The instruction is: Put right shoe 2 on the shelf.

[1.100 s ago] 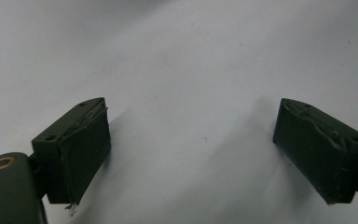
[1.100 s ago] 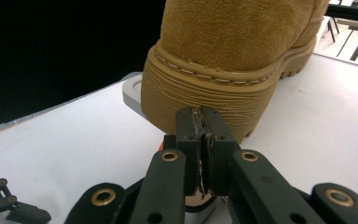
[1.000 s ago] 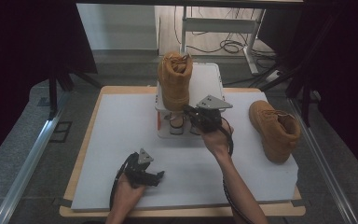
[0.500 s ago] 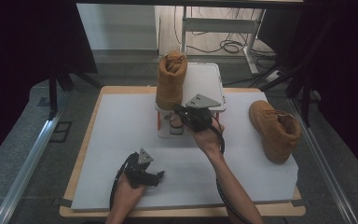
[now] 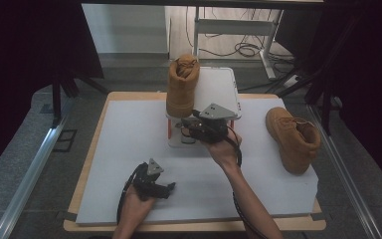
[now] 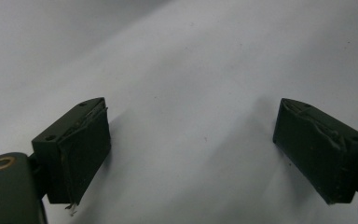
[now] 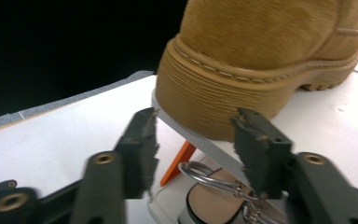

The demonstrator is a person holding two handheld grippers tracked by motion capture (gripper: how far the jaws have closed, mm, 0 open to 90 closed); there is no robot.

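Your right gripper [image 7: 193, 154] at the rack [image 7: 200, 140] under the tan boot [image 7: 270, 56], jaws just opening, gripping nothing, your left gripper [image 6: 191, 149] spread wide over the white table [image 6: 191, 60].

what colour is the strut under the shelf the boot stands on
Orange. The strut shows best in the right gripper view, below the white shelf carrying the tan boot.

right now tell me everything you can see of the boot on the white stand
The boot is tan, suede-like, ankle-high, with a thick ribbed sole and pale welt stitching. It stands upright on the tilted top plate of the white stand, at its left side, heel toward the person. The right gripper sits just below its heel, jaws apart, not touching it.
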